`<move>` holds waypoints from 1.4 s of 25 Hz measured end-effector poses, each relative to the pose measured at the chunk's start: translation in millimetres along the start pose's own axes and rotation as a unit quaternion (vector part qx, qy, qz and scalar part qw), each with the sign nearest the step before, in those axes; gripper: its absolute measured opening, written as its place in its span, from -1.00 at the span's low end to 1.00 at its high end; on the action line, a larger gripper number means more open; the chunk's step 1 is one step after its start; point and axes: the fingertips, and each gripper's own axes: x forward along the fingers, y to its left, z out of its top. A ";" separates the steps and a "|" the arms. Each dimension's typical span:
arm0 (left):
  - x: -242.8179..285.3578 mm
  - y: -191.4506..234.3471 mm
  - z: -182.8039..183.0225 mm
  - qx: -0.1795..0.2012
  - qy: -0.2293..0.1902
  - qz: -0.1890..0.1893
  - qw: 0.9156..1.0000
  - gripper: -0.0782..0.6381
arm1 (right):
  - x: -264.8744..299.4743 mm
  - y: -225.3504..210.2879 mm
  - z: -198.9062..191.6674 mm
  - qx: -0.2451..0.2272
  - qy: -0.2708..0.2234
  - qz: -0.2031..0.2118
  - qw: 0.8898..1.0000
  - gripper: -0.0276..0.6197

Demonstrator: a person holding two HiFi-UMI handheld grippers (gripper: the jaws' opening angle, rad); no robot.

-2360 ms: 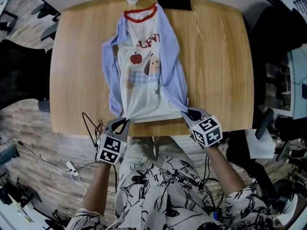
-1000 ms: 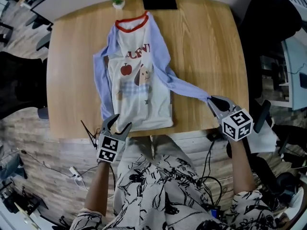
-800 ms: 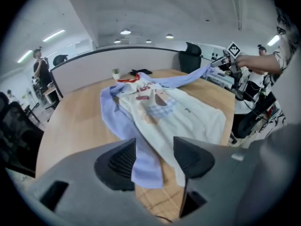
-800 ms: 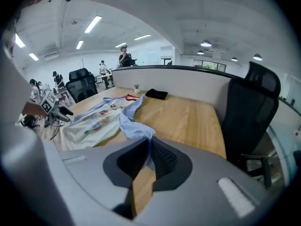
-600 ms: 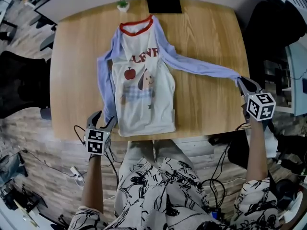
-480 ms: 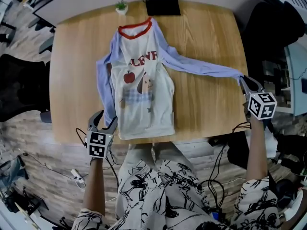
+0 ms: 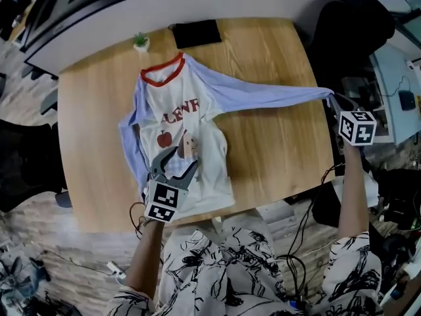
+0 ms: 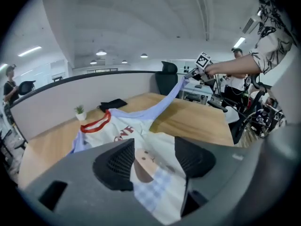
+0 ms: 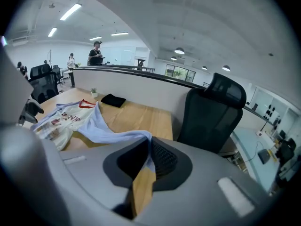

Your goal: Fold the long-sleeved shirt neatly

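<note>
A long-sleeved shirt (image 7: 187, 130) with a white body, red collar and blue sleeves lies face up on the wooden table (image 7: 276, 157). Its right sleeve (image 7: 263, 97) is pulled out straight toward the table's right edge. There my right gripper (image 7: 333, 99) is shut on the cuff, and the blue cuff (image 9: 146, 142) shows pinched between the pads. The left sleeve (image 7: 130, 143) lies folded along the body. My left gripper (image 7: 176, 164) hovers open over the shirt's lower half. Only the printed front (image 8: 150, 166) shows between its jaws, below them.
A black flat object (image 7: 194, 33) and a small potted plant (image 7: 140, 41) sit at the table's far edge. A black office chair (image 9: 211, 112) stands beyond the right edge. People stand far off in the room (image 9: 96, 53).
My right gripper has drawn the right sleeve out sideways to the table's right edge and raised it. The left gripper has moved from the front edge in over the shirt's lower half.
</note>
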 end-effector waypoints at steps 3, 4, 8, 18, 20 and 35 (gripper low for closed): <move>33.9 -7.7 11.7 0.014 0.010 -0.020 1.000 0.00 | 5.6 -30.3 14.0 -0.012 -0.004 -0.013 1.000 -0.82; 44.3 -12.0 13.4 0.015 0.014 -0.025 0.999 0.00 | 8.6 -40.3 17.3 -0.017 -0.005 -0.013 1.000 -0.82; 84.0 -30.0 19.4 0.016 0.039 -0.035 0.999 0.00 | 33.0 -78.0 32.9 -0.033 -0.014 -0.003 0.999 -0.82; 113.3 -155.2 -47.7 0.031 0.231 -0.084 0.969 -0.05 | 107.2 -115.5 30.5 -0.067 -0.011 0.055 0.996 -0.82; 106.4 -164.0 -63.3 0.011 0.256 -0.059 0.965 -0.10 | 113.4 -115.2 23.7 -0.068 -0.010 0.063 0.996 -0.82; 109.5 -197.6 -23.7 -0.128 0.155 -0.116 0.973 -0.69 | 117.3 -115.7 16.1 -0.071 -0.014 0.080 0.994 -0.81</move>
